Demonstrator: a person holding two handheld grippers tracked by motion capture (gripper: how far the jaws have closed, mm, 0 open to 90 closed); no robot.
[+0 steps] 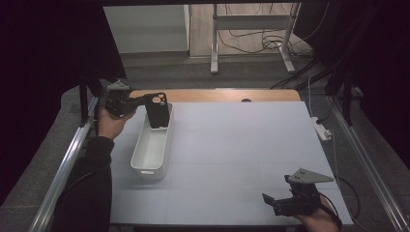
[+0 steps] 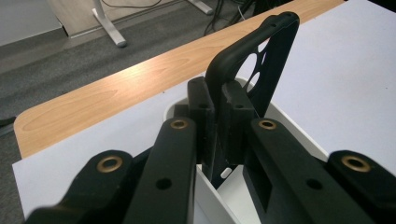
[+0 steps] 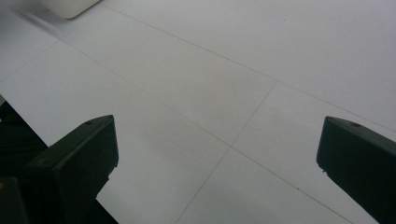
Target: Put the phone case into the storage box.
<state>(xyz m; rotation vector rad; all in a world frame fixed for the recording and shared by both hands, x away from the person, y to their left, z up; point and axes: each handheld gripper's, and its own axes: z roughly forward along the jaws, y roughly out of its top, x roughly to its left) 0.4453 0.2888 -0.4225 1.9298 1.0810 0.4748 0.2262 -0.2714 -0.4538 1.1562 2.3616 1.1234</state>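
One black phone case is present. It stands roughly upright, long axis near vertical with a slight tilt, camera cutouts at the top end. In the high view its lower end dips inside the far end of one white bin; the upper end rises above the bin's rim.

The left gripper approaches from the case's left side, roughly level, and pinches the case's edge. In the left gripper view the two jaws are pressed together on the case's side wall, low on the case, with the case rising up and away beyond the pads. The white bin lies directly beneath the grip.

The right gripper sits at the near right corner of the table, well apart from bin and case. Its jaws are spread wide, nothing between them; in the right gripper view bare white surface lies between them.

Count: one case, one bin, two grippers.
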